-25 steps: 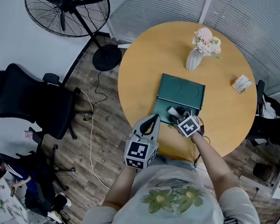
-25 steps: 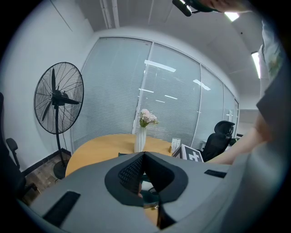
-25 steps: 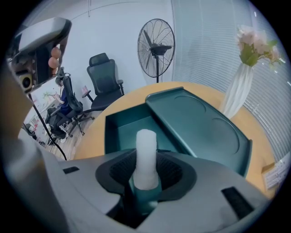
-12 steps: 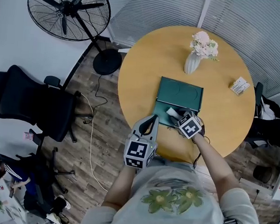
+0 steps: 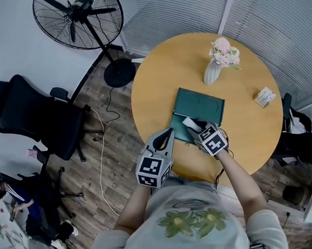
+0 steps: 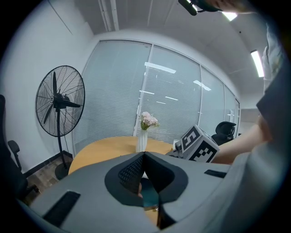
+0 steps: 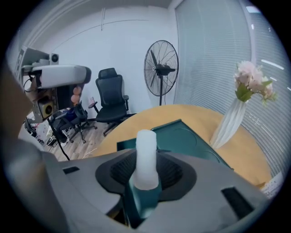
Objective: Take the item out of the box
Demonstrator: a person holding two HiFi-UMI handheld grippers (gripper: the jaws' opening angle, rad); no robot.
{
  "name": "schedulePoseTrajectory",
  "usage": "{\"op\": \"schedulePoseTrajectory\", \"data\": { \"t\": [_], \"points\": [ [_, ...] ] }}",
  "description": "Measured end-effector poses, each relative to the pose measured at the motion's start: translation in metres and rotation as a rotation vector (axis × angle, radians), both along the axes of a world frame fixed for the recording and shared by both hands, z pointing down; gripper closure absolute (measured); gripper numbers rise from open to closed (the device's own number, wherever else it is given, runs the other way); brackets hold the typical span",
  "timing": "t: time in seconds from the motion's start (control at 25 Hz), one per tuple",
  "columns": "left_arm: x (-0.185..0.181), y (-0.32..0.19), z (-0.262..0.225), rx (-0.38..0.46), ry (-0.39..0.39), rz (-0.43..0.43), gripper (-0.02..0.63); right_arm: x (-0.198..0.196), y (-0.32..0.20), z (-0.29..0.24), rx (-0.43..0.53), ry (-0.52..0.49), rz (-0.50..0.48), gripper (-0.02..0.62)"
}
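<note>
A dark green flat box [image 5: 199, 105] lies open on the round wooden table [image 5: 159, 84]; its lid also fills the middle of the right gripper view [image 7: 186, 136]. My right gripper [image 5: 195, 125] hangs over the box's near half, shut on a white-capped item with a teal lower part [image 7: 146, 157], which shows as a small white piece [image 5: 190, 122] in the head view. My left gripper [image 5: 170, 132] rests at the table's near edge, left of the box, its jaws closed tip to tip [image 6: 144, 155] with nothing between them.
A white vase of pink flowers [image 5: 213, 71] stands behind the box. A small white packet [image 5: 264, 96] lies at the table's right. A floor fan [image 5: 78, 13] and black office chairs [image 5: 33, 117] stand to the left, with a cable on the floor.
My right gripper has risen a little above the box with the white-capped item in it. The left gripper has stayed put.
</note>
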State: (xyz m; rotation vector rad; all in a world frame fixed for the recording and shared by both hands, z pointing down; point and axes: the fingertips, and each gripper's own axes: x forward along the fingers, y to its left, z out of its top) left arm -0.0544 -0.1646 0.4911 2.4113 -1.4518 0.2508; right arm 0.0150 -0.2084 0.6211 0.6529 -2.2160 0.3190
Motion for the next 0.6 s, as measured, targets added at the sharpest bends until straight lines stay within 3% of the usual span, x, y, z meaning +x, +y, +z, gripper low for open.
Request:
{"op": "schedulePoseTrajectory", "data": {
  "t": [0.6],
  "points": [
    [0.003, -0.003, -0.014, 0.034, -0.012, 0.004, 0.604, -0.014, 0.008, -0.09, 0.13, -0.195, 0.037, 0.453]
  ]
}}
